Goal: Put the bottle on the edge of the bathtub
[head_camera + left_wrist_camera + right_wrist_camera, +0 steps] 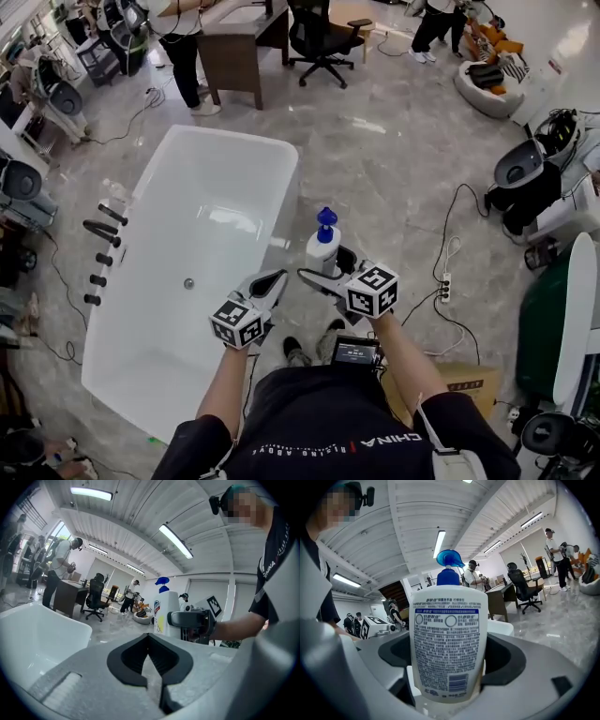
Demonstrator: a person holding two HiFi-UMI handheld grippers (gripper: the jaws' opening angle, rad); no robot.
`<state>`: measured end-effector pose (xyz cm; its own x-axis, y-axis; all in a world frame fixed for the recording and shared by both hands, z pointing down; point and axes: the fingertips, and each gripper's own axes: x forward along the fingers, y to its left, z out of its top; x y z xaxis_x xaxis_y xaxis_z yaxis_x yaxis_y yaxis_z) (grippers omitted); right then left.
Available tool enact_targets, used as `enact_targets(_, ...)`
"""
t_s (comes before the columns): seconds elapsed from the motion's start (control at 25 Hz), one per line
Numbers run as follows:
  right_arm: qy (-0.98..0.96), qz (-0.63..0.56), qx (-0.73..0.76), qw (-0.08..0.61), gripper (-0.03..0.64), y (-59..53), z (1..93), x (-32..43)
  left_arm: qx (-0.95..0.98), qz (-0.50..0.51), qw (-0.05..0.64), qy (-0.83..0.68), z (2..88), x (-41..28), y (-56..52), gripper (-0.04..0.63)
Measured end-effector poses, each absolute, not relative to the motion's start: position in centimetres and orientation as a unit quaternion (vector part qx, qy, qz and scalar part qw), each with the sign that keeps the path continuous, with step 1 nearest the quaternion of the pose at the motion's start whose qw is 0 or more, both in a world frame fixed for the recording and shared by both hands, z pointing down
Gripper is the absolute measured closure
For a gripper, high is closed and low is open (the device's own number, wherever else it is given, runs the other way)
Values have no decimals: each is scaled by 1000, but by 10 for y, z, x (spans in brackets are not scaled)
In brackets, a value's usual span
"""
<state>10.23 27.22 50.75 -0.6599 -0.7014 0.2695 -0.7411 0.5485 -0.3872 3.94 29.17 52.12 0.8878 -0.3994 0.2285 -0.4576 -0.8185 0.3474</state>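
A white bottle (322, 249) with a blue pump top stands upright in my right gripper (325, 274), which is shut on its body. It hangs over the floor just right of the white bathtub's rim (289, 202). In the right gripper view the bottle's (448, 644) printed back label fills the middle, squeezed by the right gripper (448, 660), with the bathtub's edge (502, 627) behind. My left gripper (272, 284) is shut and empty, close to the tub's right side. In its own view the left gripper (149, 641) has its pads touching; the bottle (166, 613) and bathtub (37, 632) show beyond.
Black tap fittings (101, 246) line the tub's left rim, and a drain (188, 282) sits in its floor. A power strip (445, 286) and cable lie on the marble floor at right, and a cardboard box (469, 380) sits nearer. An office chair (319, 37), a desk (239, 47) and people stand at the back.
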Motion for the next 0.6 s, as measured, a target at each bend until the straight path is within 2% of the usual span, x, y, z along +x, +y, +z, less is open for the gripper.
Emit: enact_targets(0.6, -897, 231, 377, 24, 169, 69, 508, 261, 946, 98, 182, -251, 527, 206, 93, 586)
